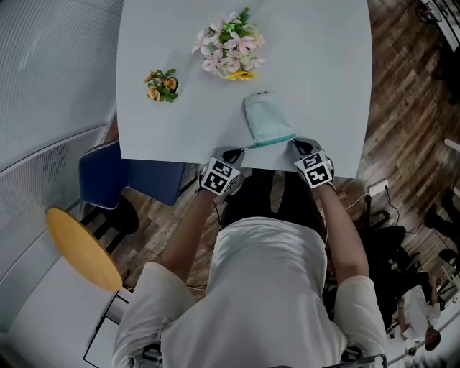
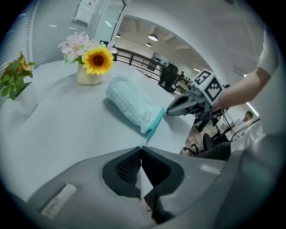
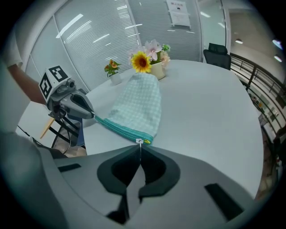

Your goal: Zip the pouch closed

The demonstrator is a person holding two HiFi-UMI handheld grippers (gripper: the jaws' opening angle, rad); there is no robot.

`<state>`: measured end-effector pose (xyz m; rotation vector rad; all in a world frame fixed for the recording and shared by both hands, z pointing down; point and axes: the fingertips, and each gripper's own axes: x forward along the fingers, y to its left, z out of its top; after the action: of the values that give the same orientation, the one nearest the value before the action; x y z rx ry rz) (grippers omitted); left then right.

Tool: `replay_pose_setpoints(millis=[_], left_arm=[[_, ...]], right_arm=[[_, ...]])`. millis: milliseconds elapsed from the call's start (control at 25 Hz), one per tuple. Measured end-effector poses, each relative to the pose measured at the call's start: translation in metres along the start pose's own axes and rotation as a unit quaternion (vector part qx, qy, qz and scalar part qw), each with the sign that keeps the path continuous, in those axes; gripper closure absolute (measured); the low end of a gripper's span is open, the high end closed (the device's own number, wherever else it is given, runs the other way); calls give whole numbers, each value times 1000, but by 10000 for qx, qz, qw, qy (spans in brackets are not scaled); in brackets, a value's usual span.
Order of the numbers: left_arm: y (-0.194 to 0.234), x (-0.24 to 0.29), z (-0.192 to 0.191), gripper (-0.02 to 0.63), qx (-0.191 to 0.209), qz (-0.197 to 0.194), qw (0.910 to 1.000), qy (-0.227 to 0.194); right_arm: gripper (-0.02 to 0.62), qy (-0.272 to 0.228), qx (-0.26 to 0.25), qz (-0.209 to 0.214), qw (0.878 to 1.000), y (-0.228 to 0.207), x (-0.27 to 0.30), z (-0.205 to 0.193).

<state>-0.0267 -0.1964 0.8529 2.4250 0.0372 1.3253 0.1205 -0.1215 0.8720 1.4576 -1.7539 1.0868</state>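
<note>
**White table, pouch held taut at both ends**

On a white table (image 1: 180, 43) over wood flooring, the head view shows a pale-green checked fabric pouch (image 1: 266, 115) at the near edge. The left gripper (image 1: 242, 150) and right gripper (image 1: 293, 143) sit at either end of its teal zip (image 1: 269, 141). The left gripper view shows those jaws clenched on the zip's tail end, and a sunflower bouquet (image 2: 96, 60) beyond. Only the right gripper view shows its jaws pinching the small metal zip pull (image 3: 140, 142); a wall notice (image 3: 178, 11) there is unreadable.
</note>
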Motion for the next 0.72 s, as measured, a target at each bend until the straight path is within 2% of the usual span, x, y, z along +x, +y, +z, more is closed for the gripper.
replay_pose_setpoints(millis=[240, 440, 720], left_arm=[[-1, 0, 11, 584, -126, 397, 9990, -155], [-9, -21, 26, 545, -478, 445, 9961, -587], [-16, -69, 52, 545, -573, 548, 9905, -1128]], right_arm=[[583, -61, -50, -470, 9989, -8, -6, 4], [552, -268, 180, -453, 9985, -7, -23, 12], [554, -642, 195, -601, 9959, 0, -72, 33]])
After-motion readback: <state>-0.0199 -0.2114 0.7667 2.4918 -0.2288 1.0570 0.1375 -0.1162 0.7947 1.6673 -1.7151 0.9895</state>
